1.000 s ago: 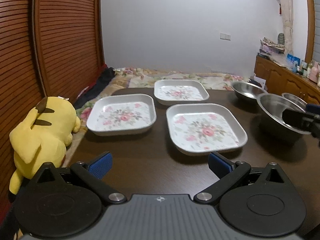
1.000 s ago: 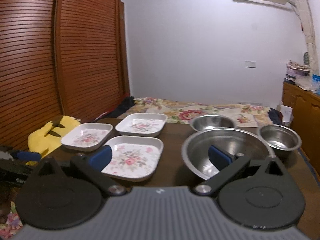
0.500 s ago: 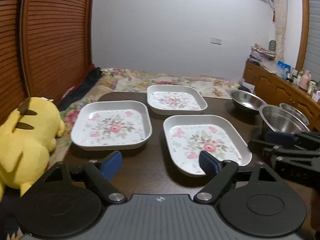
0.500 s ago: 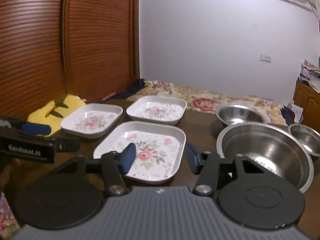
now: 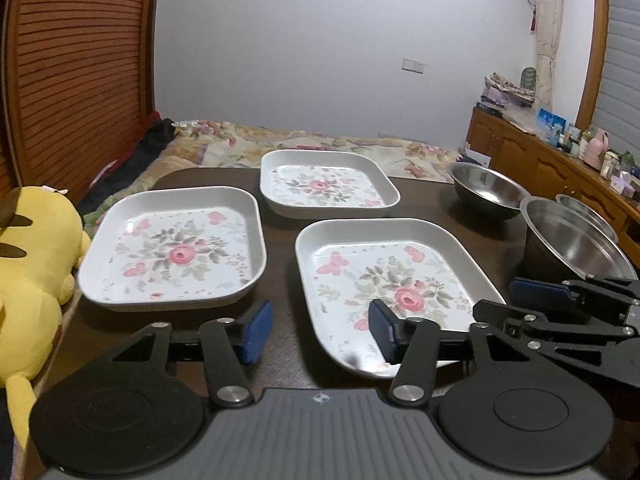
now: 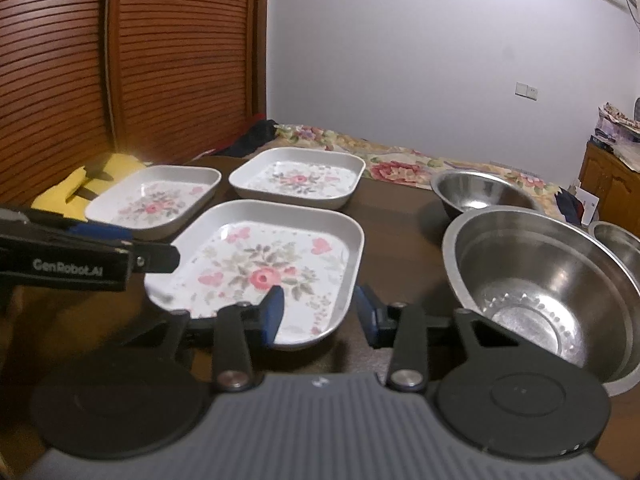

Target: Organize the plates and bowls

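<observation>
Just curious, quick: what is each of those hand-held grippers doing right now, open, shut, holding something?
Left hand-held gripper: open, jaws just been closing, nothing held.
Right hand-held gripper: open, closing astride the nearest plate's rim, not gripping.

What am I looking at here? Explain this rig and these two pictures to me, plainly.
There is no robot here. A person holds a two-finger tool in each hand, and each tool has a wide-angle camera looking forward along its blue-tipped fingers. One picture comes from the left gripper and the other from the right gripper. Each gripper also shows at the edge of the other's view.

On the dark table lie three flowered plates: the near plate, the left plate and the far plate. To the right stand three steel bowls: the big bowl, the far bowl and the small bowl. A yellow plush toy sits at the left.

Both grippers' jaws have just been closing, and each has part of the near plate's rim between its fingers. Neither seems to clamp it yet, so nothing is held.
</observation>
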### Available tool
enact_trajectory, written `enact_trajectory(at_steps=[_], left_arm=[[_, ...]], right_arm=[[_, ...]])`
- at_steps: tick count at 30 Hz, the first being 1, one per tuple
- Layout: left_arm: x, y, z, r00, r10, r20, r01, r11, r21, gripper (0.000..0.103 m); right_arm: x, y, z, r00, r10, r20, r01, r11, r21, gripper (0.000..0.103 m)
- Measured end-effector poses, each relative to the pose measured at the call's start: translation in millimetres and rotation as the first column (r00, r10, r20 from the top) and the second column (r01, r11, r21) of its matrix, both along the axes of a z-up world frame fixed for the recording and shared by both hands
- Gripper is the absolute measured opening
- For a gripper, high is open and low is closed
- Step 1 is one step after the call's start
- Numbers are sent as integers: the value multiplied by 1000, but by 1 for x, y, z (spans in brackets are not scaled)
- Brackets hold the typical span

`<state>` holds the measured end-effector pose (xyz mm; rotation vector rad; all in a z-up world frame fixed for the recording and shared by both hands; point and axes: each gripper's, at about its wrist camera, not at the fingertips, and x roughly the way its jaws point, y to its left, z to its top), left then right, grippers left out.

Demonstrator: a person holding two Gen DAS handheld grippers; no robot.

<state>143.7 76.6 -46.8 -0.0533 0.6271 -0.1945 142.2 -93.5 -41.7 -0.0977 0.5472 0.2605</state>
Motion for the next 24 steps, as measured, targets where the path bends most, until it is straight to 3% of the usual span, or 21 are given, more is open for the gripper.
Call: enact_trajectory(at_steps=[10,18,24], left_arm=[[16,0,-8,999,21,-33,-20,1000,22,23],[21,2,-13,999,12,-49,-11,1000,15,21],[18,1,-14,999,-9,-36,9,1000,7,14]], right_arm=[[15,-3,-8,999,-17,-46,19,999,32,34],[26,-7,-12,996,-43,-76,49,996,70,22],[27,-10,-13,996,-39,-76,46,994,94,21]])
